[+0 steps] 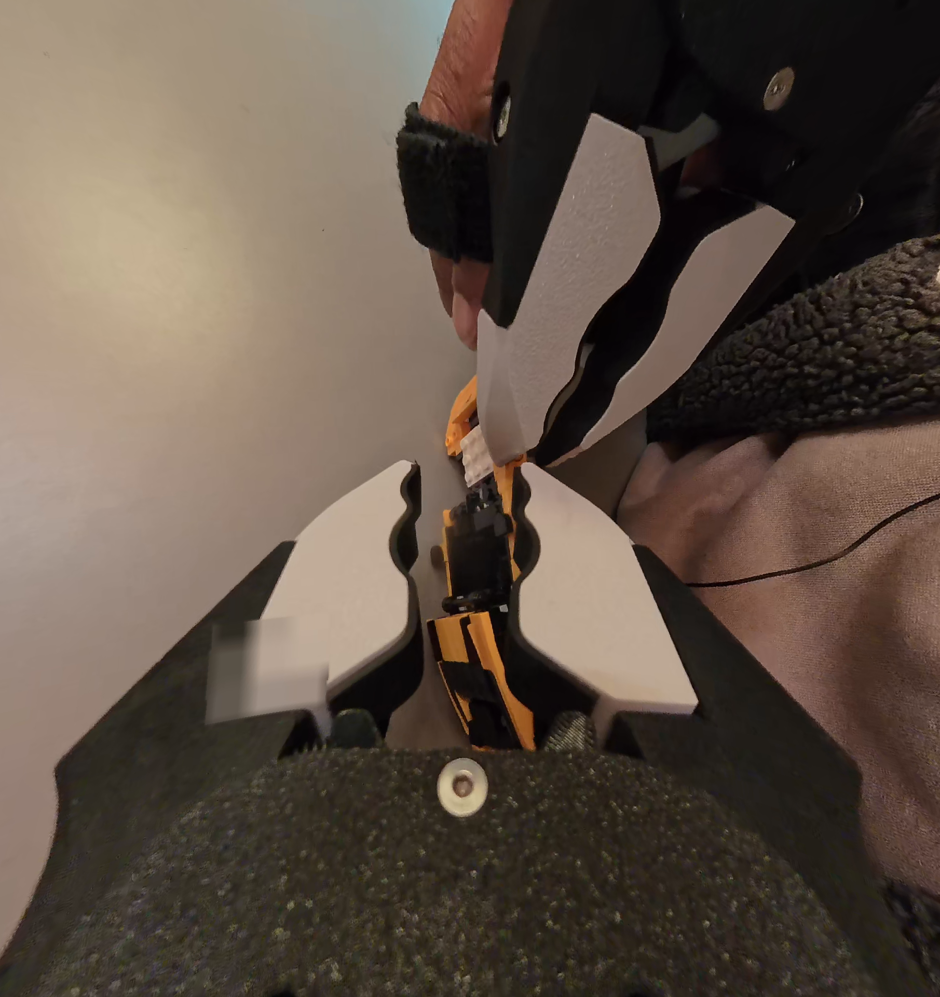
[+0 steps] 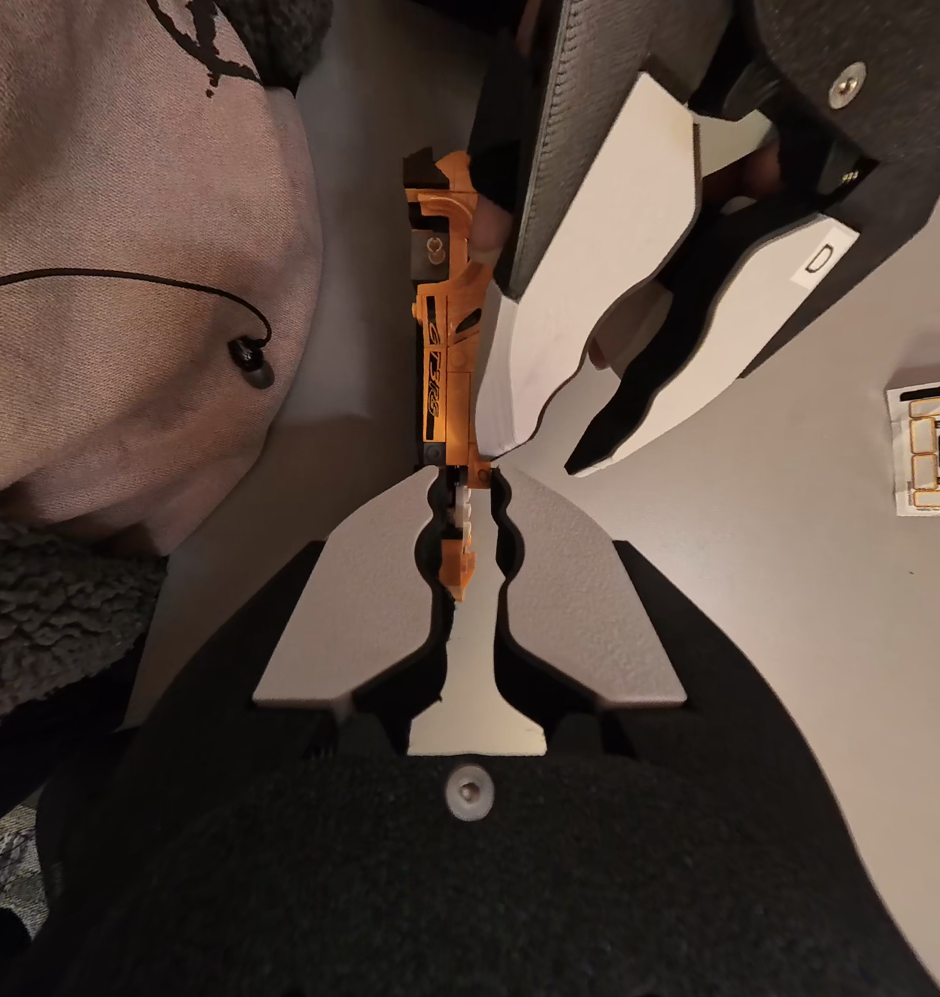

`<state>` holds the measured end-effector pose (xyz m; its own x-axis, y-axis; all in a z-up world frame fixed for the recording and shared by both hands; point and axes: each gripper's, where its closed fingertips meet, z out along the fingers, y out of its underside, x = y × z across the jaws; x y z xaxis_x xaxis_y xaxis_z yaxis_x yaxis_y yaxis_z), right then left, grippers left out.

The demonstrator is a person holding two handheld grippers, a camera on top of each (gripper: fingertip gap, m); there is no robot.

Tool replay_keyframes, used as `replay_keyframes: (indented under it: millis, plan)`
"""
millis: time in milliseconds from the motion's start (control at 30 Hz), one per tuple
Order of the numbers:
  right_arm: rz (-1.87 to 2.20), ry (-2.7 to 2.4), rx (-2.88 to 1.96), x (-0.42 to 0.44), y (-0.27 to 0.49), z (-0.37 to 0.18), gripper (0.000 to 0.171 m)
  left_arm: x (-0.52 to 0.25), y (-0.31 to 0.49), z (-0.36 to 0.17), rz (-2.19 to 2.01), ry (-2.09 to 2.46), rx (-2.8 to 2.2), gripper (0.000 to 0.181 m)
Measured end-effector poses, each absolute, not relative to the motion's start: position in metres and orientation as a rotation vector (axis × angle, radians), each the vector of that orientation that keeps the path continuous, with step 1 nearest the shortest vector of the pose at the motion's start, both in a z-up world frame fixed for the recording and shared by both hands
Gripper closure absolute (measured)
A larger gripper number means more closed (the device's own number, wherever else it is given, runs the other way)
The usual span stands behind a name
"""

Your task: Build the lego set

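An orange and black lego car (image 1: 478,582) hangs in the air, edge-on, between the two grippers. In the left wrist view it lies in the gap of my left gripper (image 1: 470,469), against the right-hand finger and clear of the left-hand one. In the right wrist view the left gripper (image 2: 543,458) is spread open and a person's fingertip (image 2: 489,226) presses the car (image 2: 448,345) against its side. My right gripper (image 2: 465,477) is shut on the car's white and orange end (image 2: 459,518). It also shows from above in the left wrist view (image 1: 532,453).
A grey table (image 2: 726,566) lies below, with a sticker sheet (image 2: 931,448) at the right edge. A person's beige shirt (image 2: 133,270) with a dark fleece jacket (image 1: 834,334) and a black cord with an earbud (image 2: 252,361) is close behind the car. The grippers are tip to tip, or close to it.
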<state>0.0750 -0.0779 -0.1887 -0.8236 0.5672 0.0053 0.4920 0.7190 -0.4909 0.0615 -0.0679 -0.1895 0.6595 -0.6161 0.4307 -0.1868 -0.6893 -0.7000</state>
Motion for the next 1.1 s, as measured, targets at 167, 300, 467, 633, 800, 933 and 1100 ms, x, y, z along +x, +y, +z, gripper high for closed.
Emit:
replay_keyframes:
  millis: [167, 300, 467, 633, 800, 933, 1100]
  plan:
    - [0.721, -2.762, -0.861, 0.075, -0.0778, -0.1885, 0.156, 0.0623, -0.0675, -0.1895, -0.888, 0.625, -2.251, 0.15]
    - [0.718, -2.759, -0.863, 0.075, -0.0778, -0.1883, 0.156, 0.0626, -0.0673, -0.1894, -0.885, 0.628, -2.251, 0.15]
    - [0.718, -2.758, -0.862, 0.0761, -0.0782, -0.1883, 0.156, 0.0629, -0.0672, -0.1894, -0.886, 0.629, -2.252, 0.15]
    - [0.718, -2.754, -0.854, 0.0775, -0.0788, -0.188, 0.156, 0.063, -0.0672, -0.1898, -0.879, 0.634, -2.256, 0.15]
    - [0.719, -2.746, -0.856, 0.0785, -0.0793, -0.1882, 0.156, 0.0639, -0.0679, -0.1903, -0.864, 0.656, -2.263, 0.15]
    - [0.721, -2.743, -0.859, 0.0791, -0.0797, -0.1883, 0.156, 0.0642, -0.0678, -0.1912, -0.842, 0.679, -2.272, 0.15]
    - [0.725, -2.738, -0.86, 0.0796, -0.0802, -0.1883, 0.156, 0.0641, -0.0683, -0.1927, -0.8, 0.725, -2.277, 0.149]
